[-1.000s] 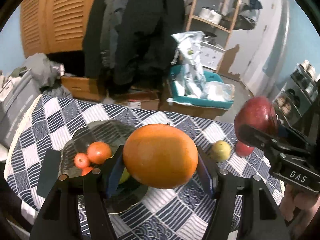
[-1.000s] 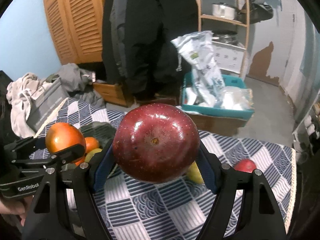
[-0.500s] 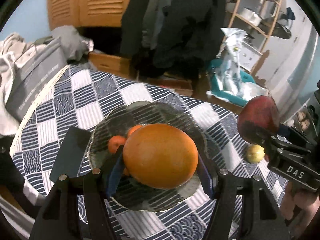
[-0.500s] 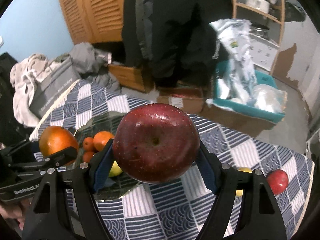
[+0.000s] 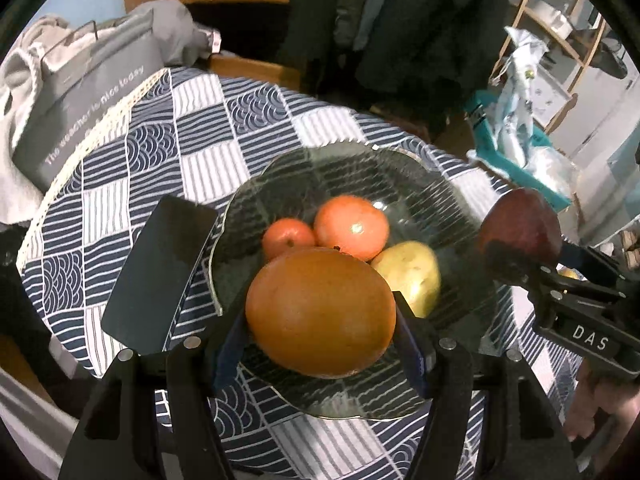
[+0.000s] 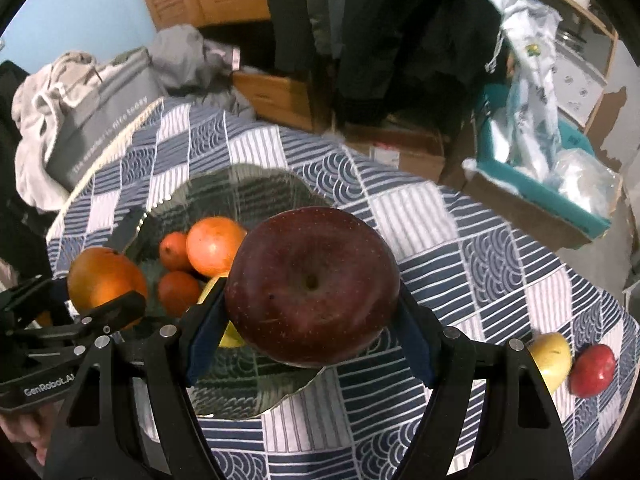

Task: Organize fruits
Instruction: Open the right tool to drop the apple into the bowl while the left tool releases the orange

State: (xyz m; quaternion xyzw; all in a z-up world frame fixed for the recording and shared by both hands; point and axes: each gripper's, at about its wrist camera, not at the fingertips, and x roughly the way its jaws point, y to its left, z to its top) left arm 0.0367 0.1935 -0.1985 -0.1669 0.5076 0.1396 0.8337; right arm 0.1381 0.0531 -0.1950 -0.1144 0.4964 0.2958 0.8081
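bowl (image 5: 320, 168) far half bare; tangerines (image 5: 351, 227) and phone (image 5: 160, 276) crowd its near-left.

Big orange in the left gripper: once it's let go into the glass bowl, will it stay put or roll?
Likely rolls a little: the orange is round and smooth, and the glass bowl looks slick. It should probably settle inward against the smaller fruit already there. Rigid, so the pads grip it firmly.

"DAS" on the right claw (image 5: 516, 258), "GenRobot.AI" on the left claw (image 6: 106, 294), "The weather is nice today" on grey bag (image 5: 92, 92)
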